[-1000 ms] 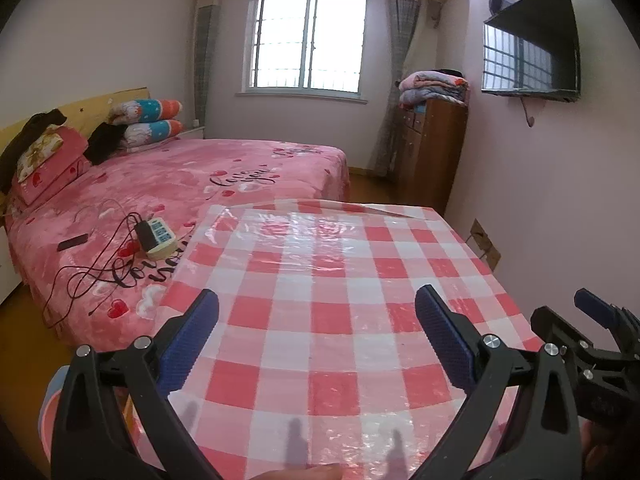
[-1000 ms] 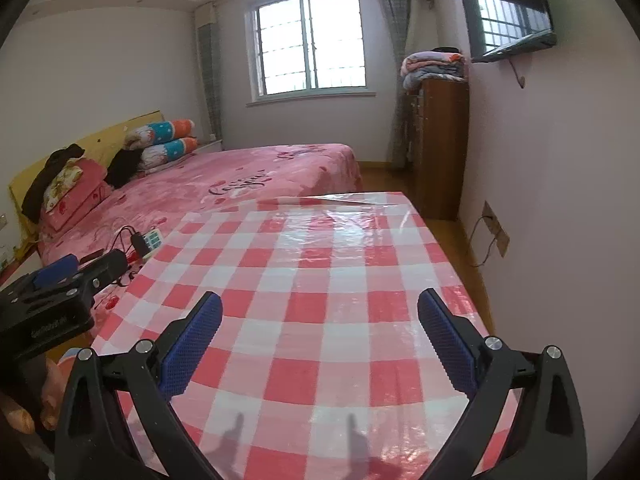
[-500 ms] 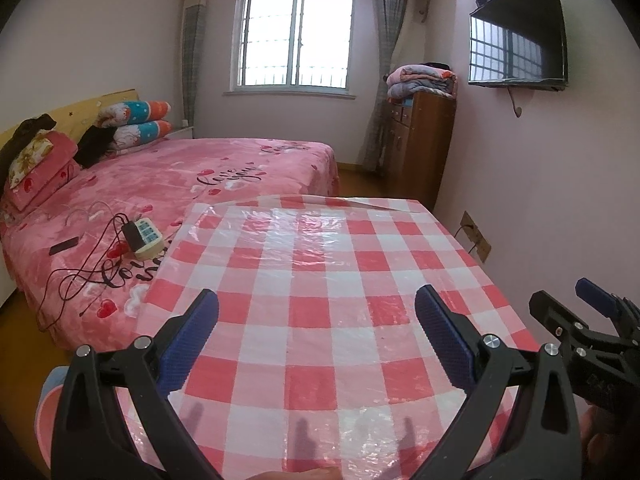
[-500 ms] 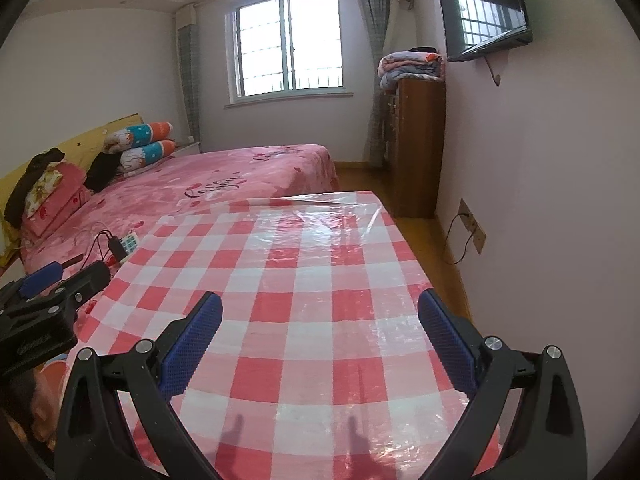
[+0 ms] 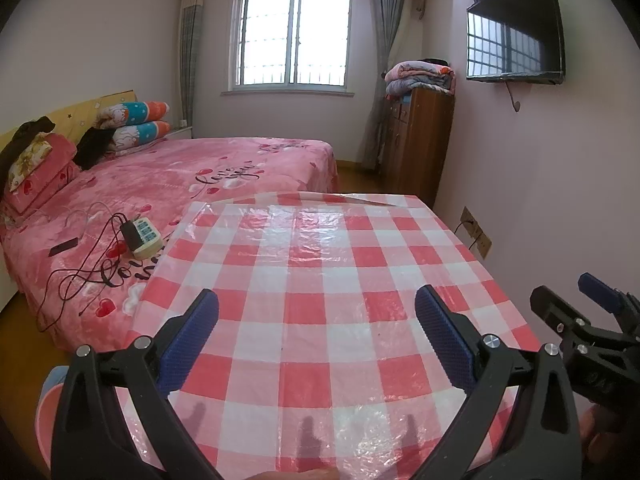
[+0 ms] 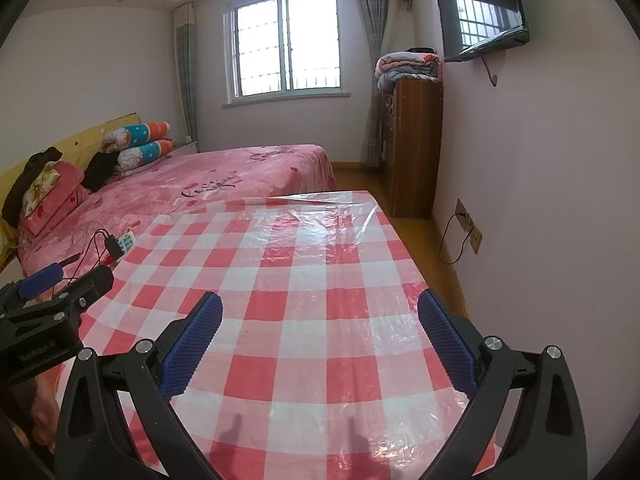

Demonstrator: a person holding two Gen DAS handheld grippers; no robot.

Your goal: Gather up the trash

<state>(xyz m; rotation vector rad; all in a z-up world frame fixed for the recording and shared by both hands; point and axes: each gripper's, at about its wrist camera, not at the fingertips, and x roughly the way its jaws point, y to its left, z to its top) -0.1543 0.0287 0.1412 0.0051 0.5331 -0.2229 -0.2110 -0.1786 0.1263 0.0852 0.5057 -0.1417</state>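
Note:
My left gripper [image 5: 316,304] is open and empty over the near end of a table with a red-and-white checked plastic cloth [image 5: 320,264]. My right gripper [image 6: 320,308] is also open and empty over the same table [image 6: 304,280]. Each gripper shows at the edge of the other's view: the right one [image 5: 592,320] at the right, the left one [image 6: 52,292] at the left. No trash shows on the table in either view.
A pink bed [image 5: 180,184] lies left of the table, with a power strip and cables [image 5: 140,236] and pillows [image 5: 136,124]. A wooden dresser [image 5: 416,140] stands at the back right. A pink wall [image 5: 540,184] with a socket [image 5: 476,232] and a TV [image 5: 516,28] runs along the right.
Both grippers have drawn back and risen a little, so more of the table and room shows. Both stay open.

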